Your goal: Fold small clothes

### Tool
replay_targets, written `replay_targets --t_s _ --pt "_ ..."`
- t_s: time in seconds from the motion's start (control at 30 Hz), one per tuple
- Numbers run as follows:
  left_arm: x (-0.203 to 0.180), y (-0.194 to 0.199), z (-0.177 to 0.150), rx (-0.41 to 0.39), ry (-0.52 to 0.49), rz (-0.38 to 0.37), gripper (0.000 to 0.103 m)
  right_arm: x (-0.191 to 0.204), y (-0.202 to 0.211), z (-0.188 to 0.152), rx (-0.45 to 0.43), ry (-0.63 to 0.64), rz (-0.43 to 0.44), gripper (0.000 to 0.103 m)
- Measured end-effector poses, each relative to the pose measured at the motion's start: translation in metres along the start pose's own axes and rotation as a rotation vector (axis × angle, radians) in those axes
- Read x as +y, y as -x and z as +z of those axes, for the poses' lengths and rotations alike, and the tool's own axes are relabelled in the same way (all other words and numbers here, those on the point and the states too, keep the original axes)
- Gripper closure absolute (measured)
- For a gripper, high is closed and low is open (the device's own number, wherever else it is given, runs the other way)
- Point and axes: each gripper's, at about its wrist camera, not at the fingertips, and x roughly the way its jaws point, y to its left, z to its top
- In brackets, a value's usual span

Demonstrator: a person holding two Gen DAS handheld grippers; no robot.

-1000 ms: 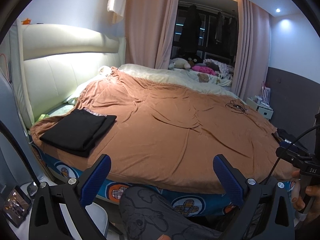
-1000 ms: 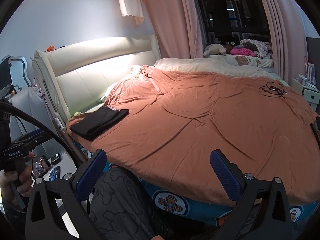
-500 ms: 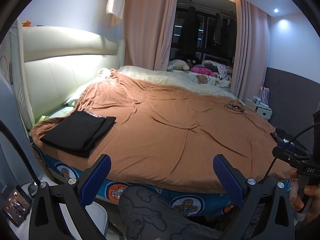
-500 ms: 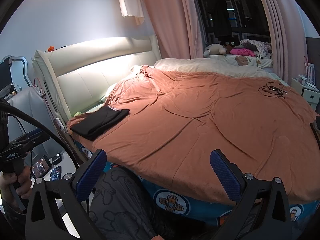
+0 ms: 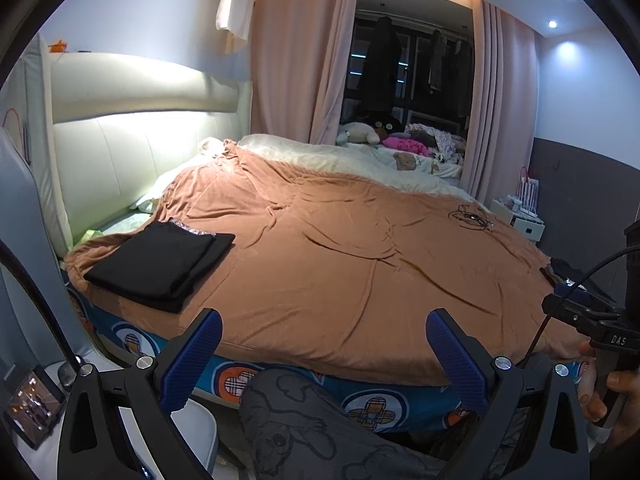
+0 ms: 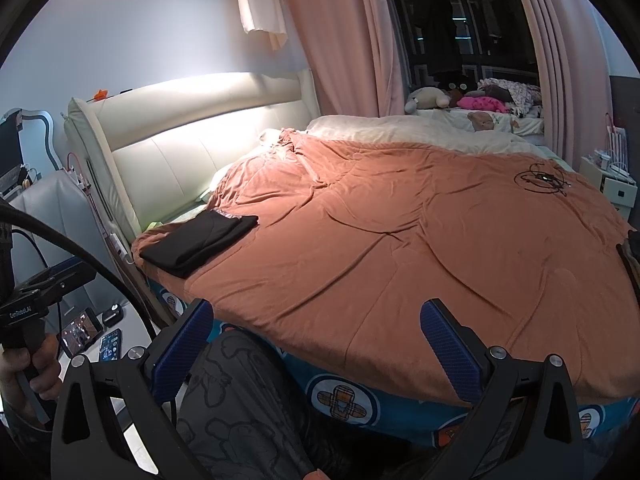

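Nothing much has changed since a second ago: I still hold both grippers off the bed's near edge. The left gripper point(image 5: 323, 338) and right gripper point(image 6: 316, 330) gape wide, empty. The folded black garment point(image 5: 162, 264) lies on the orange blanket point(image 5: 360, 264), ahead-left of my fingers, its underside hidden.

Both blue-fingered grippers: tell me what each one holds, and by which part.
Nothing is held. The left gripper and the right gripper are both open and empty, off the bed's near edge. The folded black garment lies untouched on the brown bedspread.
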Motion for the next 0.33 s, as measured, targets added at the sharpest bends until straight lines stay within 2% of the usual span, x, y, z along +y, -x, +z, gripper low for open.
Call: replay_targets --t_s 0.33 --pt "0.001 -0.0015 0.0032 -0.02 0.007 0.005 0.001 -0.0071 -0.0107 0.0041 0.008 -0.003 -0.011 0.0"
